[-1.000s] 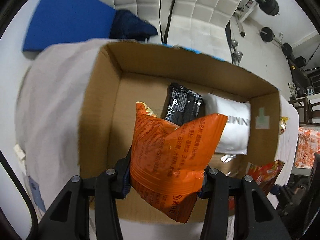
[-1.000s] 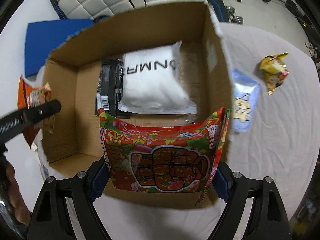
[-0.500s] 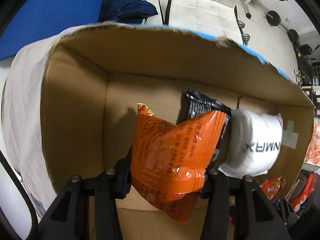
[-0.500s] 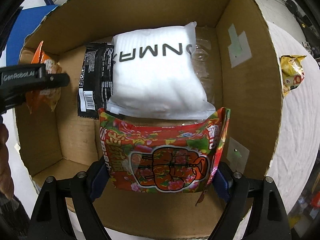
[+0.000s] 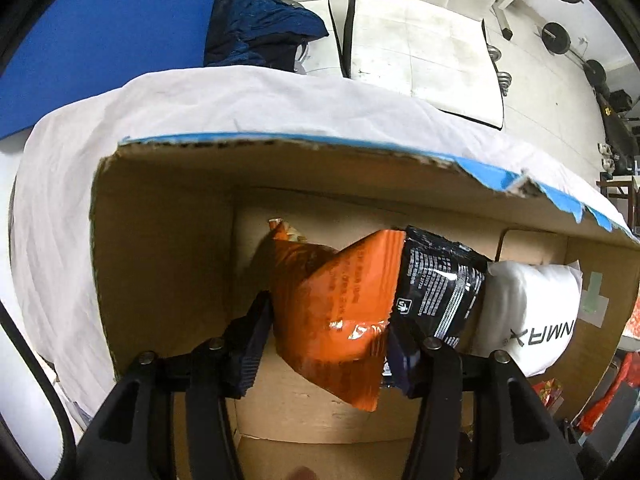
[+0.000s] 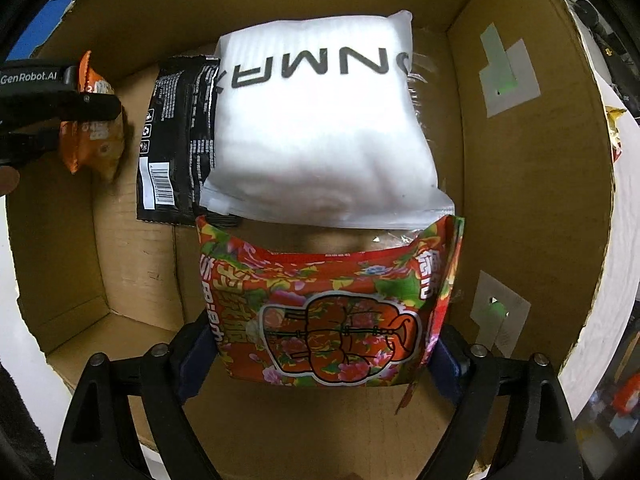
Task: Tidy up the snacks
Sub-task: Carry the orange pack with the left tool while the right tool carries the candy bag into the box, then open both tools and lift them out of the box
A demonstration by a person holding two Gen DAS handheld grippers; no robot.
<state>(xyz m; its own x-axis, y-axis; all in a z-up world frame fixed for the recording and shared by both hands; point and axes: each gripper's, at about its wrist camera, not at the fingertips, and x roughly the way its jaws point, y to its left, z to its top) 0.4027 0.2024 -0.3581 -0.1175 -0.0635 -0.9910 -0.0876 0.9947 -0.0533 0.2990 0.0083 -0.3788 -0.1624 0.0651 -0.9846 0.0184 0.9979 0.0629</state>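
Snacks were going into the cardboard box [image 6: 532,168]. The left gripper [image 5: 328,344] pinched an orange snack bag [image 5: 332,304] inside the box, near its left wall. The right gripper [image 6: 320,356] pinched a red flowery snack bag [image 6: 328,312] inside the box, close to its near wall. On the box floor lay a black packet [image 6: 176,136], and a white pouch [image 6: 320,120] lay partly on top of it. The box sat on a white cloth [image 5: 160,104].
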